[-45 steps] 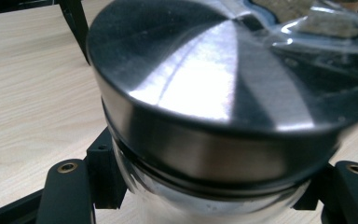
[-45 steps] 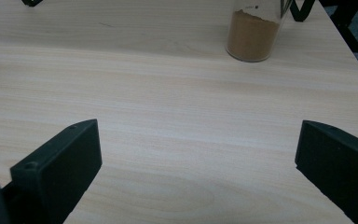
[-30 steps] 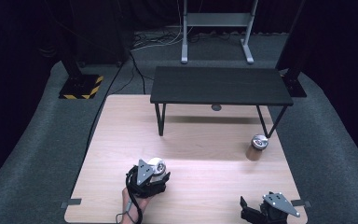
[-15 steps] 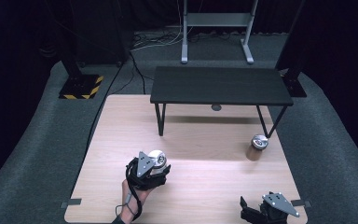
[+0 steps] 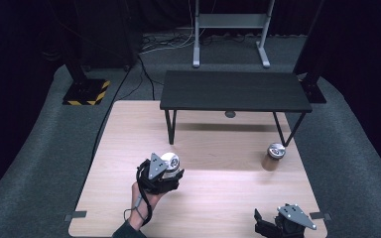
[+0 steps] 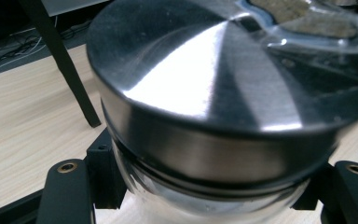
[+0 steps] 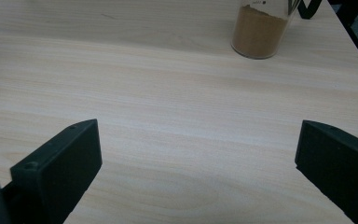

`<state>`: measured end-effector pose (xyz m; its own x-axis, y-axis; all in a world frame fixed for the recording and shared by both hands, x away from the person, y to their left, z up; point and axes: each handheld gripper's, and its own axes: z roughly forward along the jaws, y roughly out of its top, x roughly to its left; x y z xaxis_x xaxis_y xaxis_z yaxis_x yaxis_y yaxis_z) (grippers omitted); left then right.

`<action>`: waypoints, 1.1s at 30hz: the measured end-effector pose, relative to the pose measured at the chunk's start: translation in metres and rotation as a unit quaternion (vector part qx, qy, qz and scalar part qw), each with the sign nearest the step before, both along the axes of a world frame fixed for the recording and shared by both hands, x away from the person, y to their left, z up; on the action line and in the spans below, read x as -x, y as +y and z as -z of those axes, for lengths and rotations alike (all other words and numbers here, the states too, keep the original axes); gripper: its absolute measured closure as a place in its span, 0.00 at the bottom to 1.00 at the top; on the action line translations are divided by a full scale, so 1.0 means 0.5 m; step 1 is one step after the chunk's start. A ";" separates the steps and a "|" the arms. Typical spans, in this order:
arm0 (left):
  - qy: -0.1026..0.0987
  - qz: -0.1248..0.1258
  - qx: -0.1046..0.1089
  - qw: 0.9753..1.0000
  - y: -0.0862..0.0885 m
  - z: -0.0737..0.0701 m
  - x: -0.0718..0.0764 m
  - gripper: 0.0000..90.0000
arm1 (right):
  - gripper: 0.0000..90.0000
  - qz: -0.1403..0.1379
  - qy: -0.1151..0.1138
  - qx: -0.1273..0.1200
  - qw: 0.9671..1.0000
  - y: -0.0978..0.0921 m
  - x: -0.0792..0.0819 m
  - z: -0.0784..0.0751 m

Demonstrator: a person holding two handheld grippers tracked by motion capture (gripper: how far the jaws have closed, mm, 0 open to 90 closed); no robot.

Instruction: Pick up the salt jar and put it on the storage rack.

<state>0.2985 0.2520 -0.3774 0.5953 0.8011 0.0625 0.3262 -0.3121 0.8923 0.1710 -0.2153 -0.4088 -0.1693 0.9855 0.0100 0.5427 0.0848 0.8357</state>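
On the wooden table (image 5: 213, 198), seen from the high view, a small raised bench (image 5: 235, 90) stands across the far edge toward twelve o'clock. A jar with a metal lid (image 5: 169, 162) sits left of centre, between the jaws of the left gripper (image 5: 164, 174), whose hand (image 5: 144, 194) comes in from six o'clock. At about three o'clock from that jar, well apart from it, a second jar holding powder (image 5: 274, 156) stands just before the bench's right leg. The right gripper (image 5: 283, 223) rests at the near right corner, at about five o'clock, with the powder jar toward twelve o'clock from it, well apart
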 end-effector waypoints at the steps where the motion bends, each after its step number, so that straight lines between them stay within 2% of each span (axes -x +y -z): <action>1: -0.001 0.000 0.000 1.000 0.000 -0.001 -0.002 0.35 | 0.00 -0.001 0.001 0.001 1.000 -0.001 -0.001 -0.001; 6: 0.000 0.003 0.003 1.000 -0.002 -0.006 -0.011 0.35 | 0.00 0.000 0.002 0.000 1.000 -0.003 -0.001 0.000; 13: -0.003 0.009 -0.006 1.000 -0.010 -0.021 -0.027 0.35 | 0.00 -0.002 0.002 0.005 1.000 0.003 -0.001 -0.003; 16: -0.004 0.009 -0.002 1.000 -0.010 -0.024 -0.032 0.35 | 0.00 -0.001 0.002 0.006 1.000 0.002 -0.001 -0.003; 23: 0.000 0.014 -0.005 1.000 -0.011 -0.033 -0.050 0.35 | 0.00 -0.002 0.004 0.007 1.000 0.004 -0.002 -0.002; 28: 0.002 0.012 0.004 1.000 -0.010 -0.036 -0.063 0.35 | 0.00 -0.004 0.003 0.006 1.000 0.004 -0.003 -0.002; 33: 0.005 0.014 -0.002 1.000 -0.014 -0.045 -0.081 0.35 | 0.00 -0.006 0.002 0.007 1.000 0.007 -0.003 -0.002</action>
<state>0.3390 0.2451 -0.3549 0.6179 0.7840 0.0596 0.3268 -0.3250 0.8875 0.1723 -0.2117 -0.4080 -0.1813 0.9834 -0.0025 0.5454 0.1027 0.8319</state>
